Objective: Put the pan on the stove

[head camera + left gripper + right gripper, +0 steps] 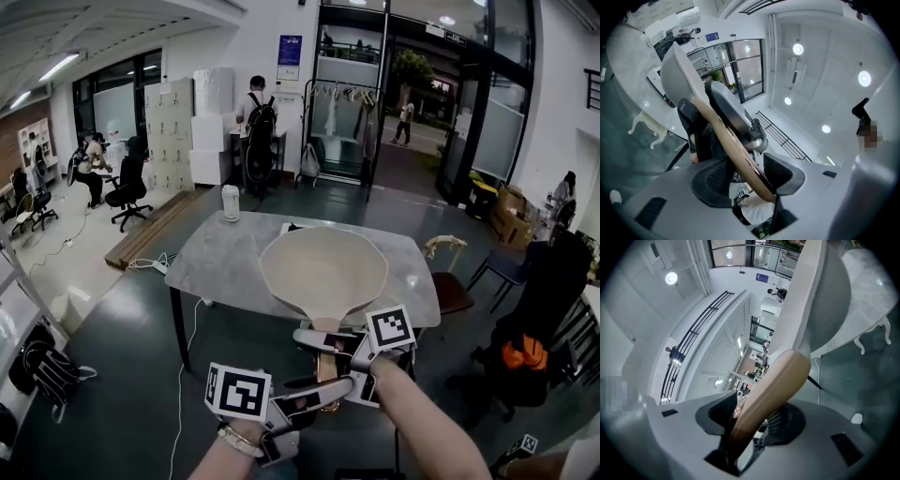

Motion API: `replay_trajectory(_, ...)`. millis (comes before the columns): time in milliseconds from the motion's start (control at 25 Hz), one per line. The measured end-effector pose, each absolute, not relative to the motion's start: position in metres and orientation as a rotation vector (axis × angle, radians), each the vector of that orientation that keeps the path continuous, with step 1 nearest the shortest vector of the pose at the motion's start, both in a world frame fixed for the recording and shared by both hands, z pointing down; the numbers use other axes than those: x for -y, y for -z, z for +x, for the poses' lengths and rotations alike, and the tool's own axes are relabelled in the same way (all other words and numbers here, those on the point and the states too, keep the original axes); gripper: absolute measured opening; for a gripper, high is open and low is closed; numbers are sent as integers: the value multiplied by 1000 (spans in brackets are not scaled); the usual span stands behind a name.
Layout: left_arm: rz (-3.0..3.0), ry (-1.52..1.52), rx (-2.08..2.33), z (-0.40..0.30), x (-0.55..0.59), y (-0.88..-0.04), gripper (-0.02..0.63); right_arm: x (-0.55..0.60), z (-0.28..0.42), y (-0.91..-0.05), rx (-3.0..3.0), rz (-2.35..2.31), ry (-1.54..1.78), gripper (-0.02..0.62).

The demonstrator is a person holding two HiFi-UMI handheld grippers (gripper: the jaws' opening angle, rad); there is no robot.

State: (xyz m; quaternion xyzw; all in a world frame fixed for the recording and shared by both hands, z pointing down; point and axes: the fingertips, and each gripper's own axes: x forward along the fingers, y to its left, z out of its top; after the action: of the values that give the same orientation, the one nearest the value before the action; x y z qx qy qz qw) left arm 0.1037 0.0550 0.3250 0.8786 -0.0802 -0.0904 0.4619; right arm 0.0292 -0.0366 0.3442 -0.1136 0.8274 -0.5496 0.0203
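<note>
A beige pan [323,270] with a wooden handle [325,367] hangs tilted over the near half of the grey marble table [211,258]. Both grippers hold the handle. My right gripper [339,345] is shut on it closer to the pan's bowl. My left gripper [323,392] is shut on its end. The left gripper view has the handle [726,140] running slantwise between the pads of the left gripper [750,176]. In the right gripper view the handle [773,390] sits in the right gripper [750,416], with the pan [825,301] beyond. A dark-edged flat appliance [293,227] peeks out behind the pan.
A white cup [231,202] stands at the table's far left corner. A brown chair [452,286] is at the table's right side, with a dark chair and an orange bag [523,354] further right. People sit and stand in the room behind.
</note>
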Motion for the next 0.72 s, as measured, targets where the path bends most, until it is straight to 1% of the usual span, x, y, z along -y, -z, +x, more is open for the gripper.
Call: replay_trajectory(720, 2160, 137, 190, 61, 113, -331, 216, 206, -7, -342, -2557, -388, 1656, 181)
